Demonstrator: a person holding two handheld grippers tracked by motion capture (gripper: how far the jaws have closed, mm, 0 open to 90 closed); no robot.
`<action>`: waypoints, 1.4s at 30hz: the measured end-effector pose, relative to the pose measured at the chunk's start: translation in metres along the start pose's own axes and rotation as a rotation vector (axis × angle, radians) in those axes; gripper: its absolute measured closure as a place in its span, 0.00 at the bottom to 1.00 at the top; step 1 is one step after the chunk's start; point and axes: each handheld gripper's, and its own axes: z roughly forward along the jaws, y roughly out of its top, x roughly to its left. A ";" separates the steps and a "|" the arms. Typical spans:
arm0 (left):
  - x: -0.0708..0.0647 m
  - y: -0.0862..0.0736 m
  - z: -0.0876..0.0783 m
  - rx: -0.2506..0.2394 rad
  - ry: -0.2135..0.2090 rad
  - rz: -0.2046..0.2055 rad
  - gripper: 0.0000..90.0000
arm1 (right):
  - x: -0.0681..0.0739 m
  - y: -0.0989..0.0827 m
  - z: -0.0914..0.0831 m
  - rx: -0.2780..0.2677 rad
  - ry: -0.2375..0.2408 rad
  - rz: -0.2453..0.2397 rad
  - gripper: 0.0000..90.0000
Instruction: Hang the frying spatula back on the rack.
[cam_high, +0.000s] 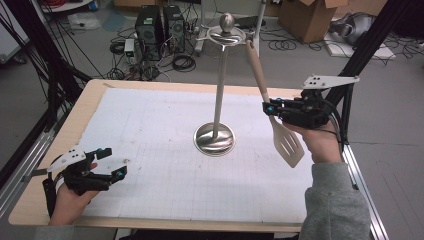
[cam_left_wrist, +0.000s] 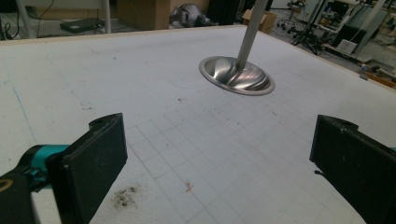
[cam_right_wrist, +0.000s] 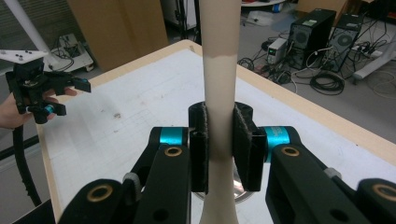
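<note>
black pads of the right gripper (cam_right_wrist: 219, 144) clamp the spatula (cam_right_wrist: 218, 84) handle; high view reveals its slotted blade; left gripper (cam_left_wrist: 219, 154) gapes empty.

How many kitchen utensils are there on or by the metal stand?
1: a beige slotted spatula, its handle top at the stand's ring, clamped in the right gripper. None seem hidden.

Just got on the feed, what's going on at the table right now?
A person works with two handheld grippers. The right gripper is clamped on the handle of a beige slotted spatula, holding it tilted so the handle's top reaches the ring of the tall silver utensil stand; whether it is hooked there, I cannot tell. The left gripper rests open near the front left of the white gridded mat, holding nothing.
</note>
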 end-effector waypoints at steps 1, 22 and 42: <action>0.001 0.000 -0.001 0.000 0.001 0.000 0.05 | 0.000 0.000 0.001 0.000 0.000 0.001 0.87; 0.001 -0.002 -0.004 0.003 0.013 -0.003 0.05 | 0.003 0.000 0.023 0.025 0.010 -0.002 0.87; 0.002 -0.003 -0.007 -0.005 0.023 -0.004 0.05 | 0.006 0.001 0.048 0.031 -0.009 0.007 0.87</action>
